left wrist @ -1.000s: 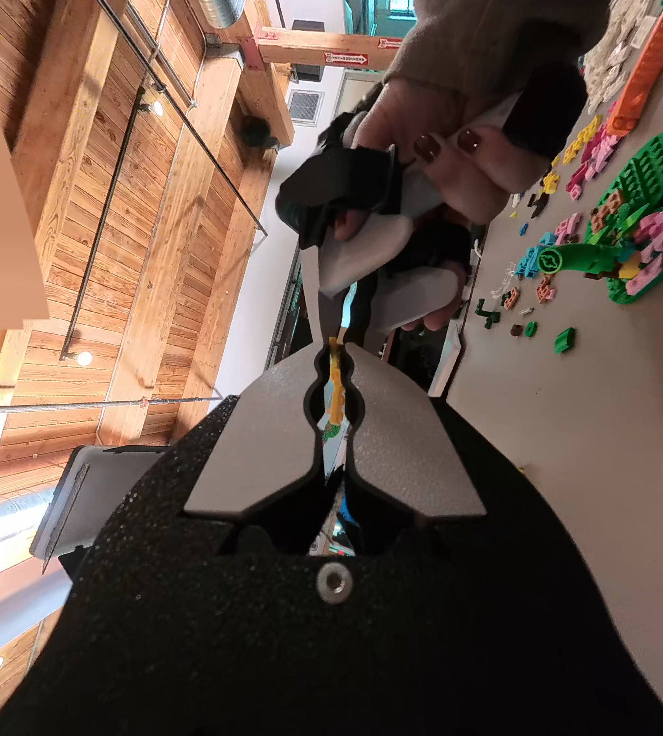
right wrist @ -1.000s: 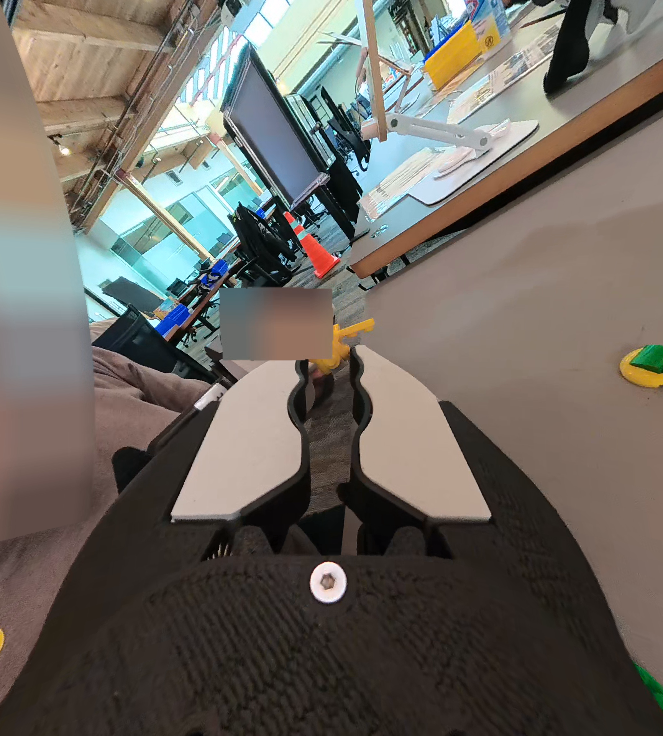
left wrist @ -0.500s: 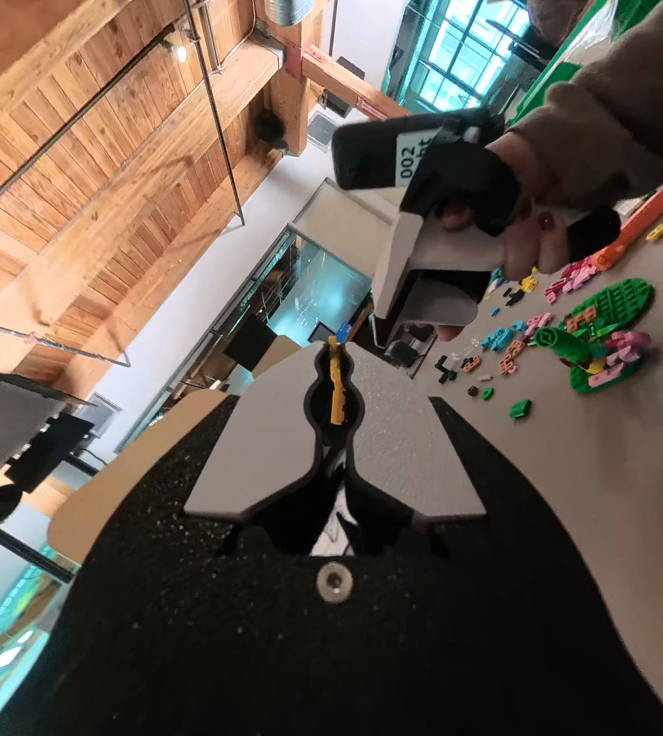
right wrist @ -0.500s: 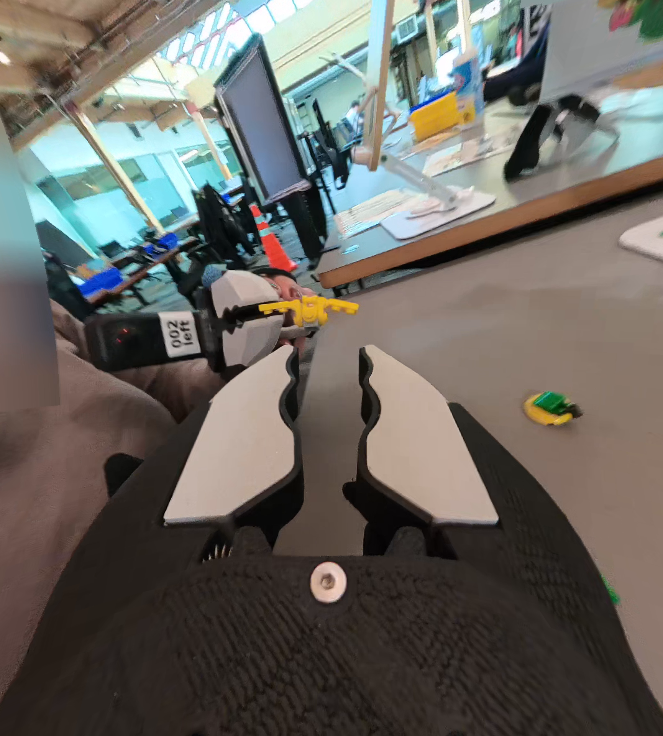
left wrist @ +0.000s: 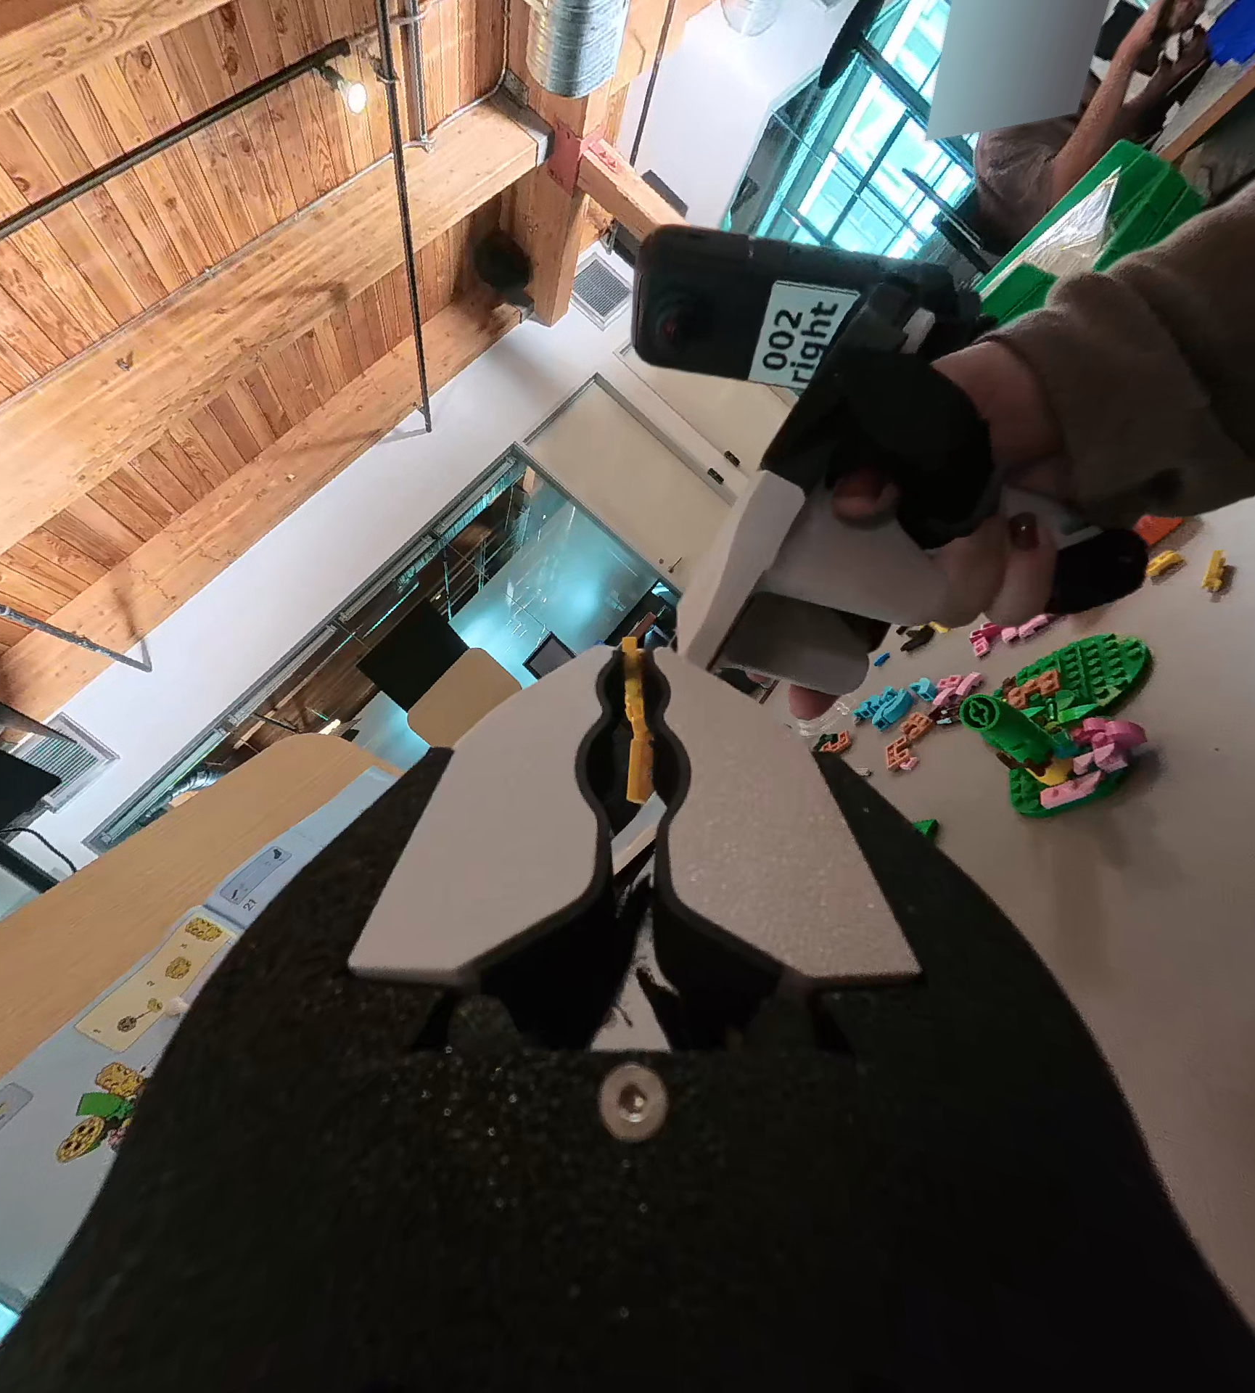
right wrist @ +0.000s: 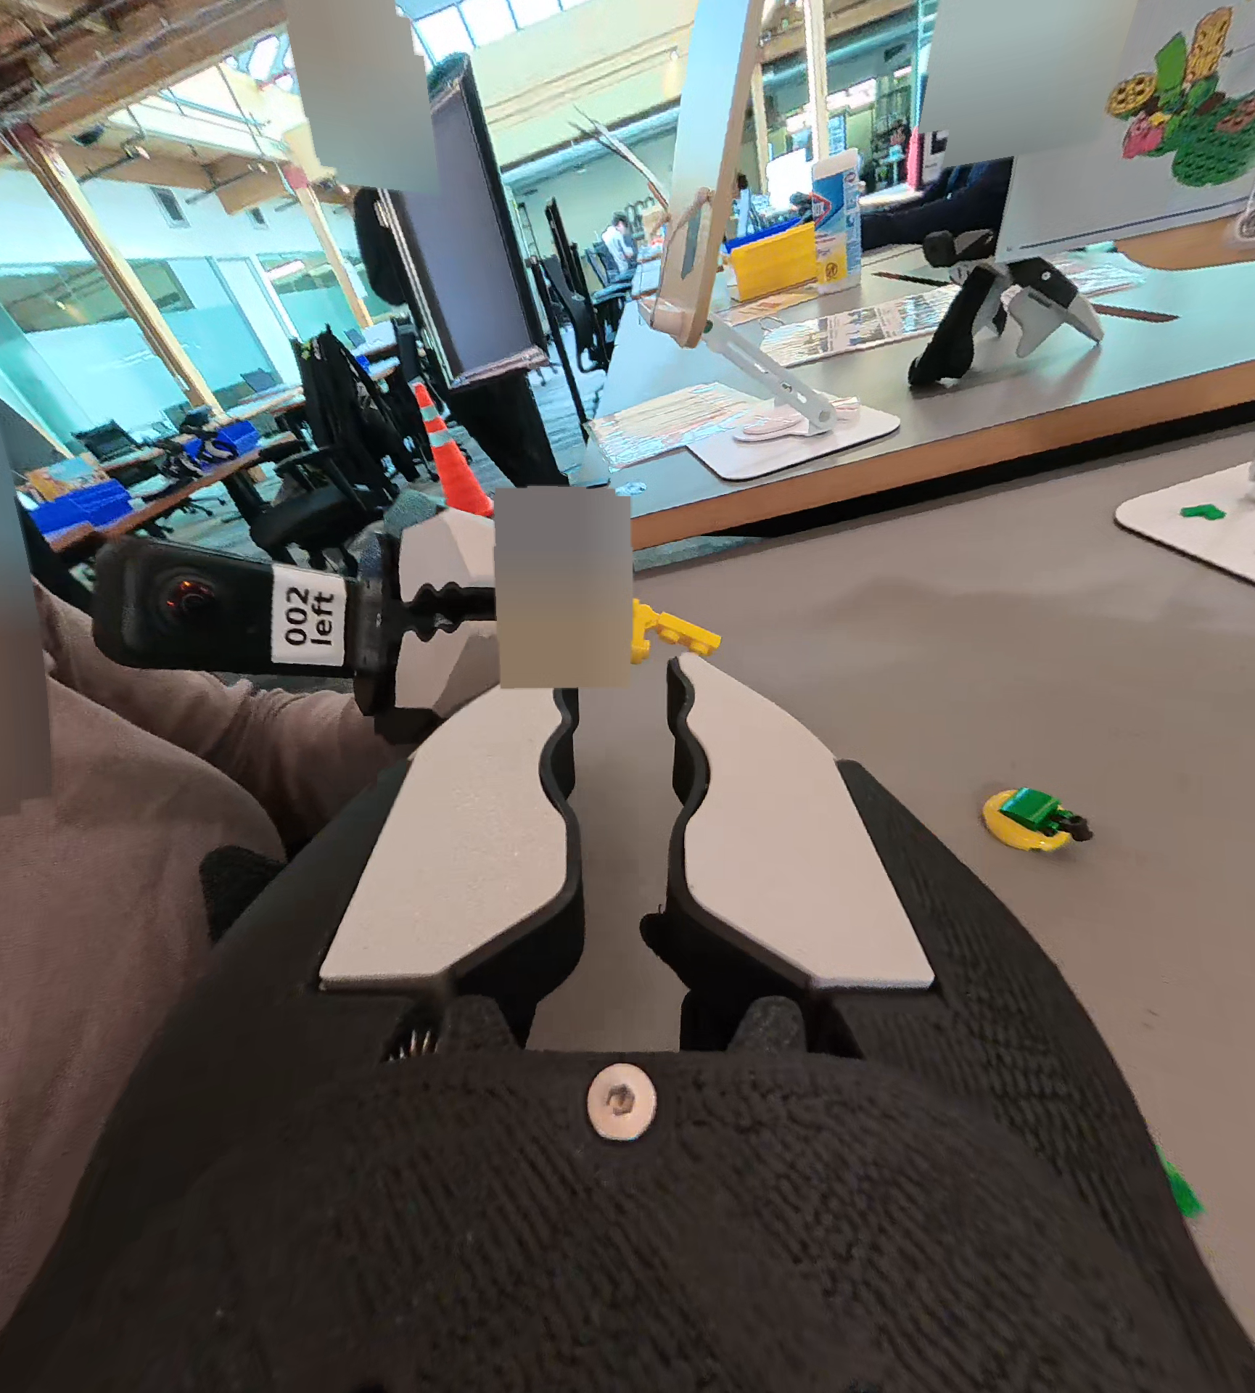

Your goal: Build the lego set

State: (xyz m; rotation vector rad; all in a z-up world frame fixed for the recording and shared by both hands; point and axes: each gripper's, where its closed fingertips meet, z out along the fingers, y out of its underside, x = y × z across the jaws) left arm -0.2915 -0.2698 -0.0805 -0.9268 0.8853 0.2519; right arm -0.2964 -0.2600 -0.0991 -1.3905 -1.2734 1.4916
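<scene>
My left gripper [left wrist: 636, 663] is shut on a thin yellow lego piece [left wrist: 637, 735] and holds it in the air, edge-on between the pads. In the right wrist view the yellow piece [right wrist: 673, 633] sticks out past the left gripper's fingers [right wrist: 443, 558], just beyond my right gripper [right wrist: 621, 678]. My right gripper is open and empty. It also shows in the left wrist view [left wrist: 707, 648], held by a hand, close to the right of the left tips. A green lego build [left wrist: 1046, 724] with pink parts stands on the grey table.
Loose small bricks [left wrist: 911, 701] lie by the build. A yellow round plate with a green brick [right wrist: 1031, 818] lies on the table to the right. A white stand base [right wrist: 1227, 543] carries an instruction sheet [right wrist: 1212, 98]. Another table lies behind.
The right gripper has drawn back from the yellow piece and its jaws stand wider apart. The left gripper has kept hold of the piece while both views swung round.
</scene>
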